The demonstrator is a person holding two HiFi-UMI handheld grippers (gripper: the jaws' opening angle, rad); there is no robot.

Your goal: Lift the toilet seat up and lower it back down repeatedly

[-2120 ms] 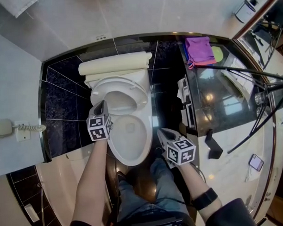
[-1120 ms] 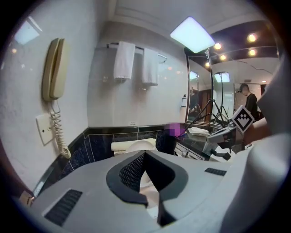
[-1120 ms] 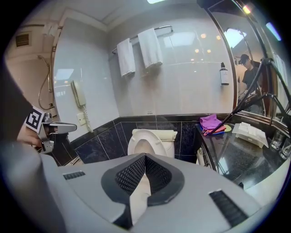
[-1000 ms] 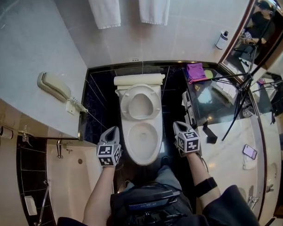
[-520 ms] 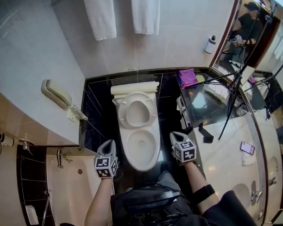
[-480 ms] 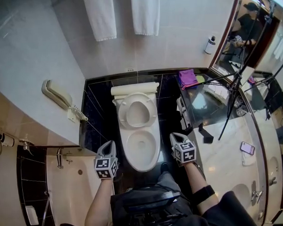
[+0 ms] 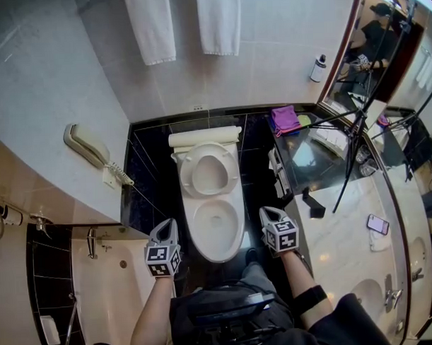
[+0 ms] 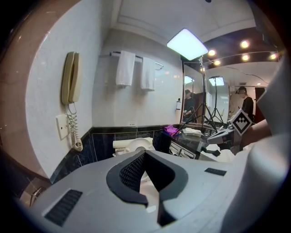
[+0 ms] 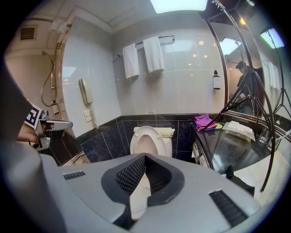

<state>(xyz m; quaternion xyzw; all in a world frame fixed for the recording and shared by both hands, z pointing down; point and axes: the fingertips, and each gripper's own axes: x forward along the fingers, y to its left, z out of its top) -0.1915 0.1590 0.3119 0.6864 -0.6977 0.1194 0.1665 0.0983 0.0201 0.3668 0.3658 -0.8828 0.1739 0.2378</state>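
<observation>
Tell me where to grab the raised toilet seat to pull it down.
Grip the seat on its upper rim, coming from the front with one finger through the ring's opening. It stands upright against the tank, hinged at the bottom, so the free top end likely gives the easiest pull.

glossy white ceramic toilet [image 7: 216,221]; polished dark wall tiles [image 7: 149,176]; soft white cloth towels [image 7: 148,25].

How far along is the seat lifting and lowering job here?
Done: the toilet seat stands raised against the tank. In hand: nothing; the left tool and right tool are shut and empty, either side of the bowl. Left: lowering the seat back down.
</observation>
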